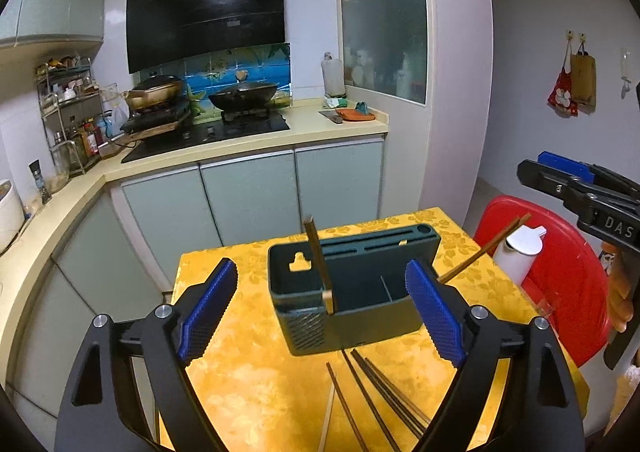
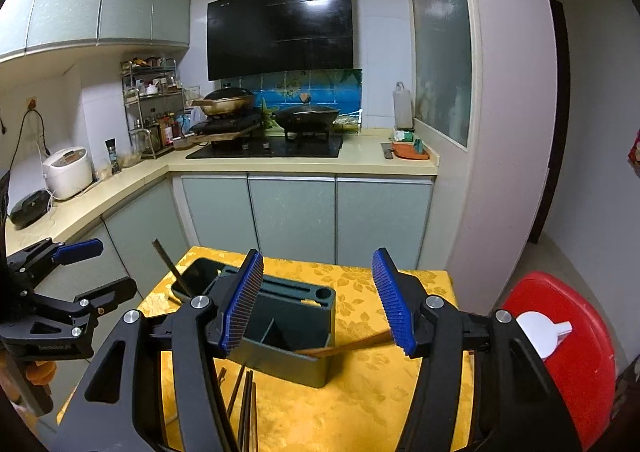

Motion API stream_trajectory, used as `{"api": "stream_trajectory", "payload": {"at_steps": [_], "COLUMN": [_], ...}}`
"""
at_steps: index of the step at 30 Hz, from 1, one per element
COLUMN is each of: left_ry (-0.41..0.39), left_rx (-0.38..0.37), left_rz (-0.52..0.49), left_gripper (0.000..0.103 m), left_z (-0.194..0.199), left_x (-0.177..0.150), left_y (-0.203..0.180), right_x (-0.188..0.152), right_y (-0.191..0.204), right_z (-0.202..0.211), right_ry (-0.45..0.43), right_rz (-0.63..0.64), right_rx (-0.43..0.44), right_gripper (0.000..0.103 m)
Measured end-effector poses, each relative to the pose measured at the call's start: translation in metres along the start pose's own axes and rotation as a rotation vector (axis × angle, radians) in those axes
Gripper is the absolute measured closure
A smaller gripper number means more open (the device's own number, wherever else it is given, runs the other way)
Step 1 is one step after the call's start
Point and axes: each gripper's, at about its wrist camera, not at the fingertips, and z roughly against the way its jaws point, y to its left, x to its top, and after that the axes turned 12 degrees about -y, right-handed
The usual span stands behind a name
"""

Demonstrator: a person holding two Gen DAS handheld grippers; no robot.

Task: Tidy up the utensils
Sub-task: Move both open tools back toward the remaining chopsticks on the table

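**Two chopsticks in the holder**

Left gripper (image 1: 322, 312) and right gripper (image 2: 318, 302) both spread wide, grasping nothing. Holder (image 1: 352, 284) sits on the yellow table (image 1: 248, 372); loose chopsticks (image 1: 380, 396) lie at its 6 o'clock.

1. White letters "DAS" show on the black body of the right claw (image 1: 560, 188), cut off at the frame edge in the left wrist view.
2. Embossed lettering on the left claw (image 2: 96, 266) is too small to read.

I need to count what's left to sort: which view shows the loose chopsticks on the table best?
Left wrist view: the loose chopsticks lie fanned out on the yellow table before the holder. In the right wrist view, gripper parts hide most of them.
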Motion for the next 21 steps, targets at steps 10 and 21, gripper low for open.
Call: {"api": "stream_trajectory", "payload": {"at_steps": [10,21], "left_ry": [0.029,0.103], "left_rx": [0.041,0.08], "left_rz": [0.024,0.058], "left_gripper": [0.02,0.02], "left_z": [0.025,0.05], "left_x": [-0.039,-0.106], "left_y": [0.004,0.017], "right_x": [-0.041,-0.114], "right_y": [0.009,0.018], "right_z": [0.037,0.064], "right_ry": [-0.012,0.07], "right_rz": [0.027,0.012], "right_rx": [-0.04,-0.032], "right_gripper": [0.043,0.043]}}
